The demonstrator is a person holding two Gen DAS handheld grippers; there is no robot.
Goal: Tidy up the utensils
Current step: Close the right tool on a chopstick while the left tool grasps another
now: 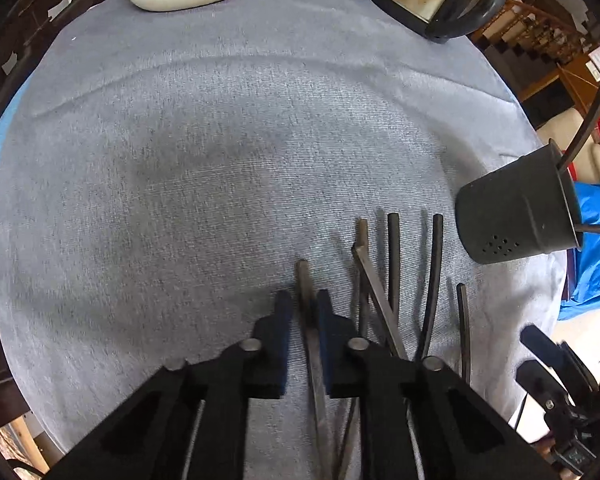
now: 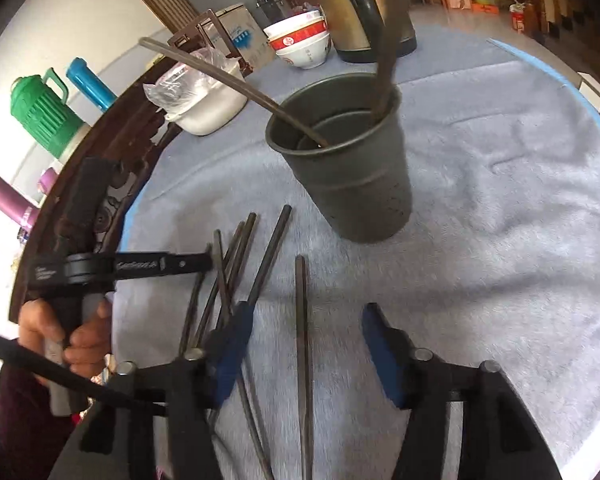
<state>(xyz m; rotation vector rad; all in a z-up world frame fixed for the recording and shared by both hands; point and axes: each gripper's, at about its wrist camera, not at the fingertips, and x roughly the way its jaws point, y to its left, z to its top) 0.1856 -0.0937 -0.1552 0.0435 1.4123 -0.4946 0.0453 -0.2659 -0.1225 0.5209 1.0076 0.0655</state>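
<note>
A: Nearest the lens, what is the left hand-held gripper (image 1: 300, 300) doing?

B: Its two blue-padded fingers are drawn narrow around one brown chopstick (image 1: 305, 280), which runs between them on the grey cloth (image 1: 204, 168) covering the worktop. The pads sit tight against its sides.

A: And the right hand-held gripper (image 2: 306, 320)?

B: Its jaws stand wide. A single dark chopstick (image 2: 301, 300) lies on the cloth between them, touched by neither pad.

A: Where are the other chopsticks?

B: A loose bundle (image 2: 228, 264) lies on the cloth just left of that single one, some crossing each other. In the left wrist view they fan out just right of the gripped stick.

A: And the holder?

B: The dark metal cup (image 2: 352, 168) stands upright on the cloth beyond the loose sticks, with a few chopsticks (image 2: 388, 60) already leaning inside it. Behind it are a kettle (image 2: 360, 12), stacked bowls (image 2: 300, 40) and a white pot (image 2: 208, 100).
</note>
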